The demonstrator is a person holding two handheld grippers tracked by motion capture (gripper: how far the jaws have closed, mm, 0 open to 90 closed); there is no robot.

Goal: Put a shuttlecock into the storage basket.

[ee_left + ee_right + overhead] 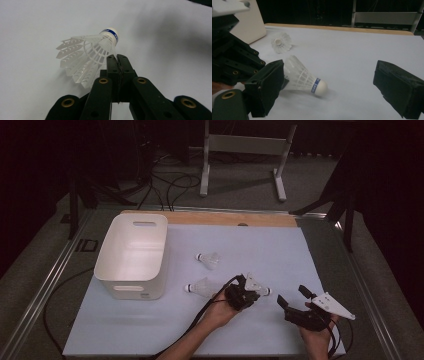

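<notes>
**High view: one shuttlecock gripped, none binned yet**

High view, left to right: the white bin [131, 255] sits at the table's left side and looks empty inside, so by the look of it nothing is done yet. Just right of it two loose shuttlecocks lie on the pale blue table [150, 330]: the far shuttlecock [208, 259] and the near shuttlecock [198, 287], both apart from the bin wall.

Next, the left gripper [260, 289] is clamped on the third shuttlecock [87, 56]. In the left gripper view the jaws meet tight on a thin strip of its skirt, near the cork; cork points away, the skirt fans left. It lies low, at or just off the surface; contact with the table can't be told.

The right gripper [290, 296] stands wide open, nothing between the jaws, just right of the held shuttlecock.

Judgement: first pick is made; left to do are the carry to the bin and two more picks.

Room: the path leftward to the bin passes over the near shuttlecock, so lift first. The bin rim is tall and must be cleared. The right gripper sits near the table's front-right edge with little margin there.
</notes>
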